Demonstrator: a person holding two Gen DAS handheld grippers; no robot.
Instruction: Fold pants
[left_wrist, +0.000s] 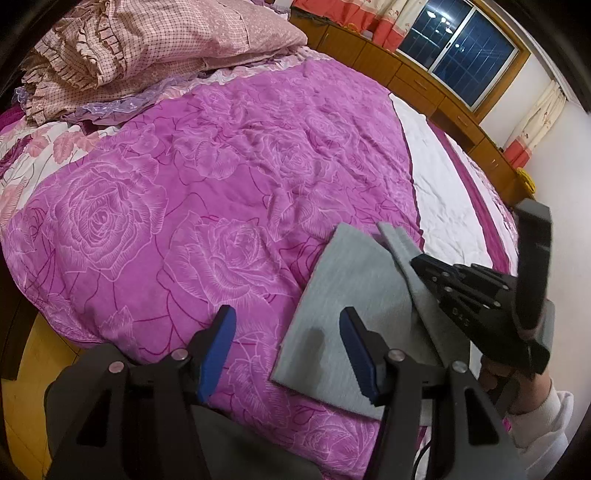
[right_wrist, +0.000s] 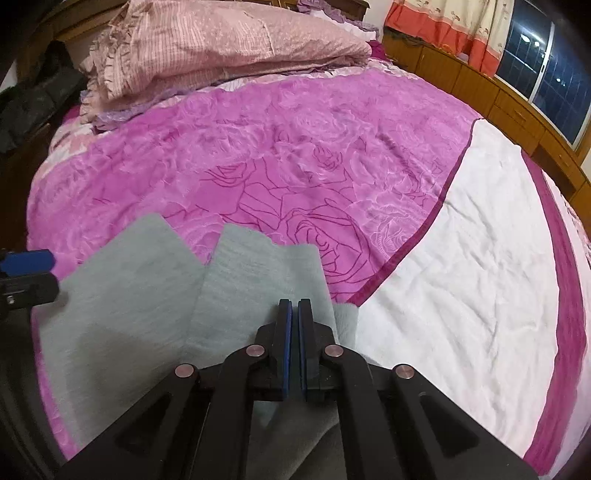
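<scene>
- Magenta rose-print bedspread (right_wrist: 258, 177): the surface that carries the work.
- Grey pants (left_wrist: 343, 295): near the bed's front edge, one leg flat, the other lifted.
- Right gripper (right_wrist: 294, 306): clamped on the lifted leg; fold apparently under way, and next it needs laying squarely over the flat leg.
- Left gripper (left_wrist: 288, 325): jaws wide, empty, straddling the flat leg's edge.

The soft grey pants (right_wrist: 122, 295) run under the right claw (right_wrist: 294, 306) and off the picture at 6 o'clock, so their waist is hidden.
</scene>
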